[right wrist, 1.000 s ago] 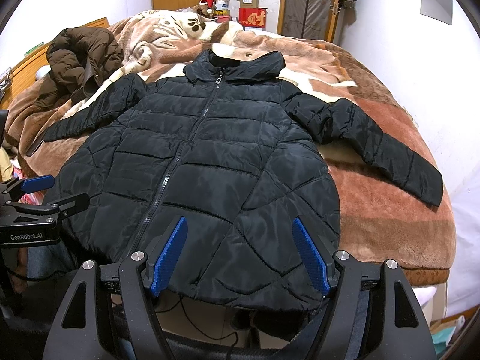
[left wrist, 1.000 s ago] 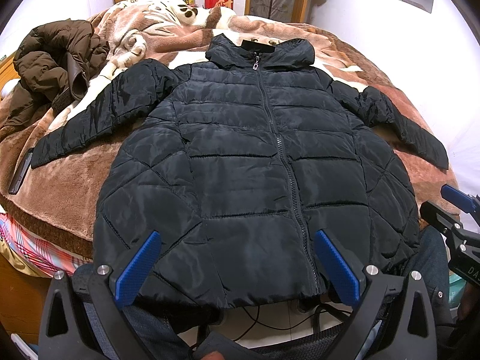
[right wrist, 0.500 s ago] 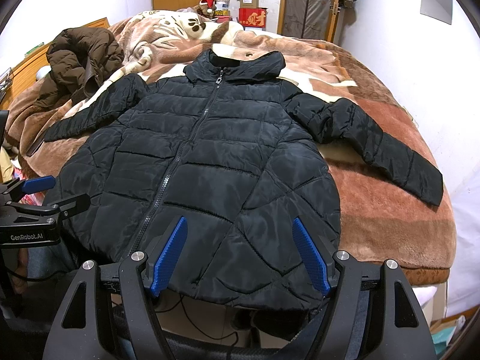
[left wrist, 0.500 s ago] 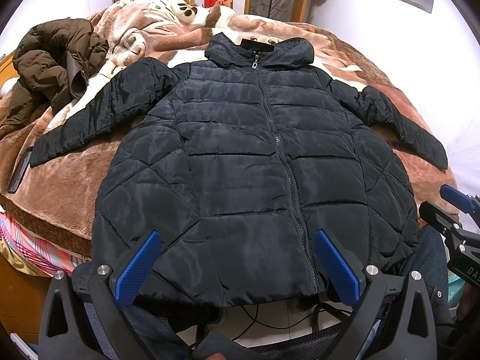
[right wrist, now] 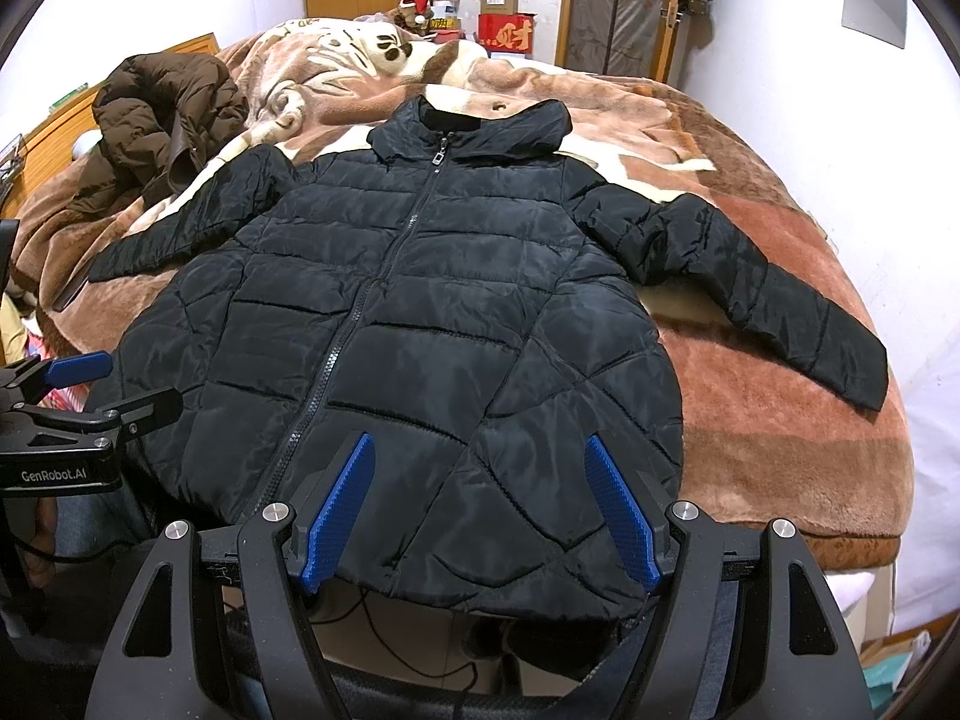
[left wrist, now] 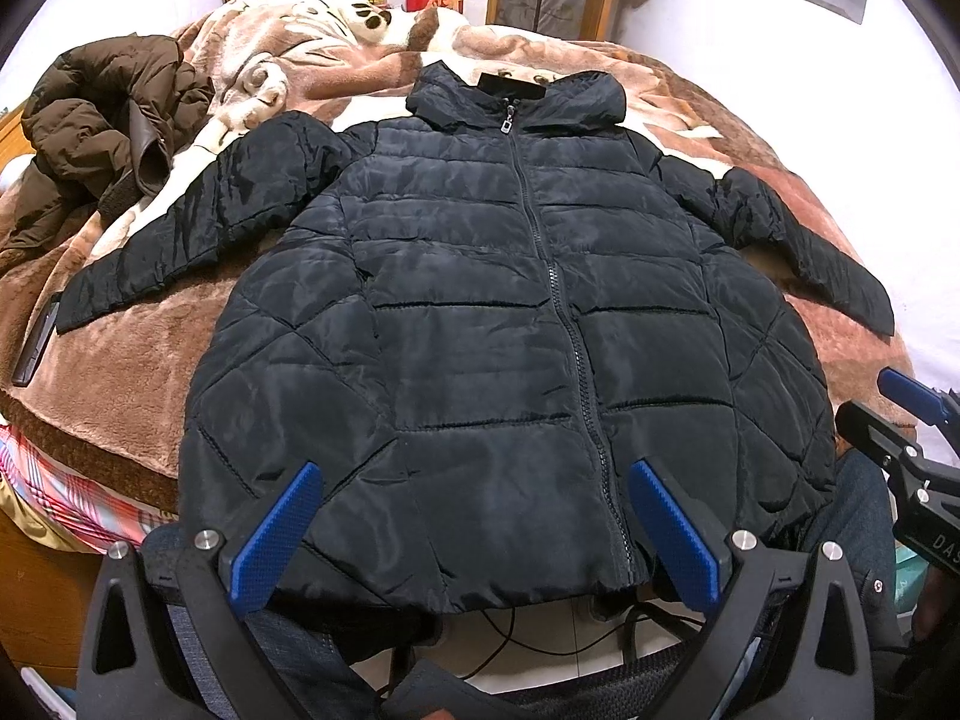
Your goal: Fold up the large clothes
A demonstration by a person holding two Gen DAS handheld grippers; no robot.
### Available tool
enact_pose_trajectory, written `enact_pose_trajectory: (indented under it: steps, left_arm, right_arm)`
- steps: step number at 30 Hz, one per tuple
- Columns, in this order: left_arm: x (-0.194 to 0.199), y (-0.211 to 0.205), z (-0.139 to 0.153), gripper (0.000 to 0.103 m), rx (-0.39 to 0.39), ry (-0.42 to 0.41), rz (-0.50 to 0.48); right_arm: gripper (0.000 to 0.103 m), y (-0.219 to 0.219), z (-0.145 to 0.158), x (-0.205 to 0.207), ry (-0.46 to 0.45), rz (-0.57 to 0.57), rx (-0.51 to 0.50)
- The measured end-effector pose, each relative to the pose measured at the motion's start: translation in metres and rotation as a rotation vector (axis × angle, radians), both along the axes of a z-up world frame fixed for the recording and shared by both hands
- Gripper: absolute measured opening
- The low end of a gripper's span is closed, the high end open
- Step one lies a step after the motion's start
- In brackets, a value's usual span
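Jacket [left wrist: 510, 324] lies flat, zipped; both grippers [left wrist: 474, 528] [right wrist: 480, 516] hover spread, empty, at its hem. Best pinch a cuff, sweep the sleeve [right wrist: 750, 294] across the chest.

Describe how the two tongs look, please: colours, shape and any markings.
Both tongs, left and right, have matte black angular frames with triangular cut-outs, silver screws, and two fingers faced with ribbed blue pads. The right wrist view shows white "GenRobot.AI" lettering on the left body; the right body shows white letters, partly cut off.

Jacket [left wrist: 480, 312] shiny quilted cloth; blanket [left wrist: 138, 354] fuzzy plush, matt.
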State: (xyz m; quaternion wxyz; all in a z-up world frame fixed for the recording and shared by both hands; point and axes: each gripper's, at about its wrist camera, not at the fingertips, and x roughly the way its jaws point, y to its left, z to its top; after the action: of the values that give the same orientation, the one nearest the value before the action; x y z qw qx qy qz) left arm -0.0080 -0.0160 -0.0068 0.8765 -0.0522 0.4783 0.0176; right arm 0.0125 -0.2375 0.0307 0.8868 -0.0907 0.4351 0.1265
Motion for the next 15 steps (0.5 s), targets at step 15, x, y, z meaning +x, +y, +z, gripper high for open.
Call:
enact_pose_trajectory:
  steps: [15]
  left_arm:
    - [0.005,0.0049,-0.0005,0.103,-0.017,0.002,0.003]
  right_arm:
    - [0.073,-0.0004,-0.0065,0.0047,0.004,-0.003,-0.004]
